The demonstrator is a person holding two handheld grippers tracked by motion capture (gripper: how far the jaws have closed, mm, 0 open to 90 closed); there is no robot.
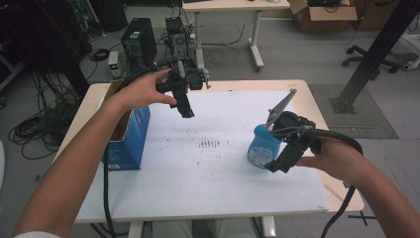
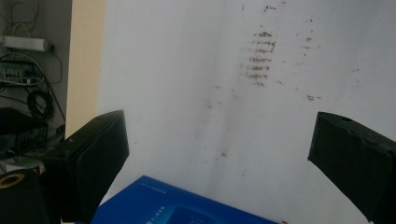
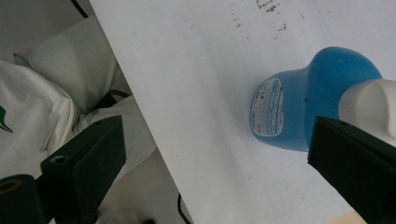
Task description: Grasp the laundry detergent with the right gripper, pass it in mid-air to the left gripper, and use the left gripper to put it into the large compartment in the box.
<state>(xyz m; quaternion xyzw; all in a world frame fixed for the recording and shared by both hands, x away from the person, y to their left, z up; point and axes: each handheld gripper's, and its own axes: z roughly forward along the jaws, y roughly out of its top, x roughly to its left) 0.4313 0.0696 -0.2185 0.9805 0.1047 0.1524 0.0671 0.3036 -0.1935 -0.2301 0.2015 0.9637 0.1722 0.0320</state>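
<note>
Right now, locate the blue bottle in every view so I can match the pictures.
High view: the blue bottle stands right of centre on the white table sheet, just ahead of the right gripper.
Left gripper view: not in this picture.
Right gripper view: upper right, its white cap partly behind the right finger.
Shared landmark: the brown smudge marks on the sheet, top centre-right in the left gripper view, top edge in the right gripper view.

Both forearms are bare. A white sleeve edge (image 1: 37, 234) shows at the left arm. Each hand carries a black gripper: the left gripper (image 1: 185, 111) and the right gripper (image 1: 277, 166). Each has two blocky black jaws. A thick black ribbed cable (image 1: 341, 139) trails from the right unit.
</note>
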